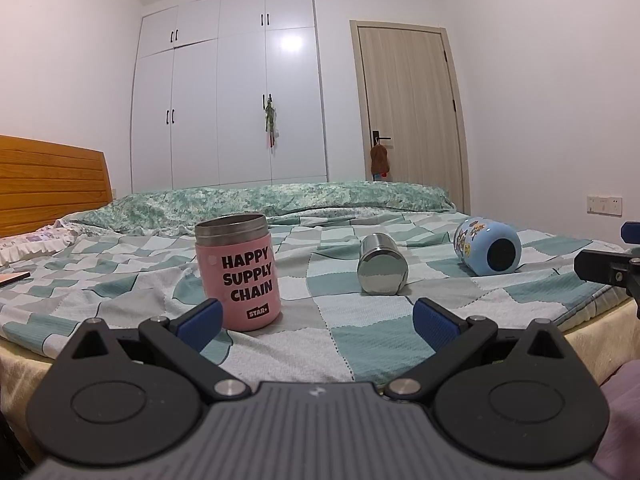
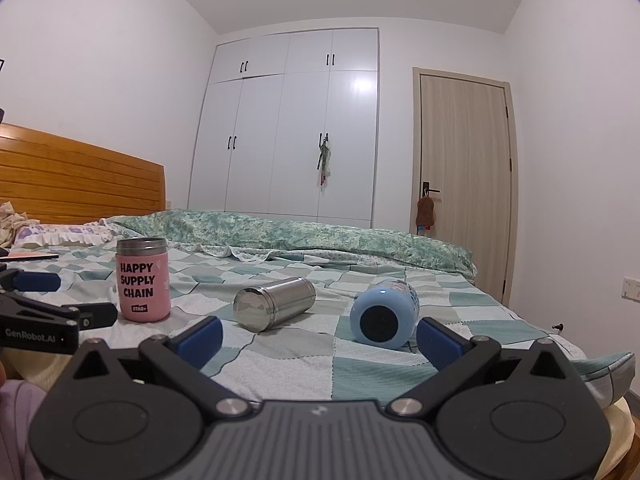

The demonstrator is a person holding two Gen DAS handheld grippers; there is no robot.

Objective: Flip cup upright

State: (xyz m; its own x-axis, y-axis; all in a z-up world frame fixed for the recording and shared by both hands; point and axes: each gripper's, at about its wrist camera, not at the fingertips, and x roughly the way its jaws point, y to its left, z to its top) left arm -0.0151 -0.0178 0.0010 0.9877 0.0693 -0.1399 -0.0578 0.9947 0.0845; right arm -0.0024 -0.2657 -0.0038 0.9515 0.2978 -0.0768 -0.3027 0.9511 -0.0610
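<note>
The bed (image 2: pixel 360 364) carries three cups on its checked green cover. The pink cup (image 1: pixel 238 272) stands upright, steel rim up, black lettering facing the cameras. Right of it the steel cup (image 1: pixel 382 264) lies on its side, base toward the cameras; farther right the blue cup (image 2: pixel 383 314) lies likewise. Bare cover lies between them. Left tool (image 1: pixel 316 318) and right tool (image 2: pixel 318 338) hover near the bed's edge — both spread apart, holding nothing.

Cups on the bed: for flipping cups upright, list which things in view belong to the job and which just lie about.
Job:
- steel cup, on its side
- blue cup, on its side
- left gripper, open
- right gripper, open

Lying about:
- pink cup, already upright
- pillow
- green duvet
</note>
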